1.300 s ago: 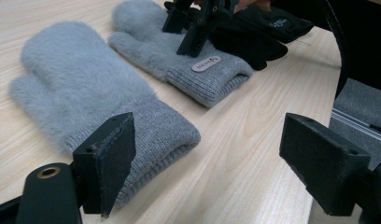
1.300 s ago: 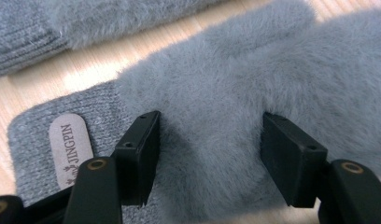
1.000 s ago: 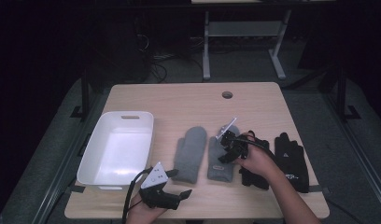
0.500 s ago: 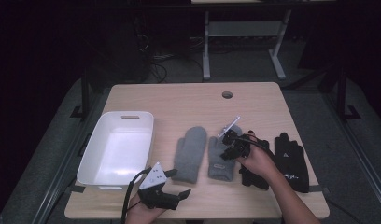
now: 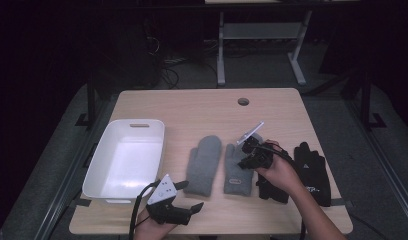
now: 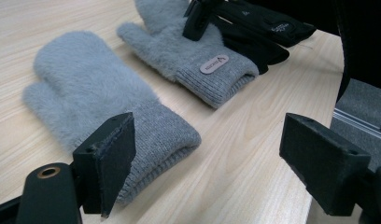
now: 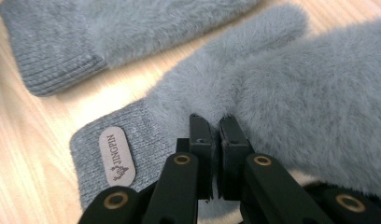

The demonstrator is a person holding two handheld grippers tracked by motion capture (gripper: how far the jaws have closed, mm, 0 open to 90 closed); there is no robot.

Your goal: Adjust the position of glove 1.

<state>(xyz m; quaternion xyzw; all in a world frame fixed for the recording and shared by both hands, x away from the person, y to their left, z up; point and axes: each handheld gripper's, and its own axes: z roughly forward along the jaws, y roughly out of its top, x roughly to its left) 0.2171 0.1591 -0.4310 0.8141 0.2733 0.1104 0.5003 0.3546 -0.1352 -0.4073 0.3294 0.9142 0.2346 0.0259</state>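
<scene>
Right gripper [image 7: 215,128] just closing, now clamped on fuzzy fabric of labelled grey mitten [image 7: 291,93], beside second grey mitten [image 6: 100,102] on desk [image 5: 202,107]. Left gripper [image 6: 209,158] gaping, empty, near front edge, close to white bin [image 5: 124,160].

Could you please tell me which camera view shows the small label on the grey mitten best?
The right gripper view: the label lies close on the mitten's ribbed cuff, large enough to read its lettering. The left gripper view shows it smaller and farther off, its lettering unreadable. In the high view it is only a tiny pale patch.
</scene>
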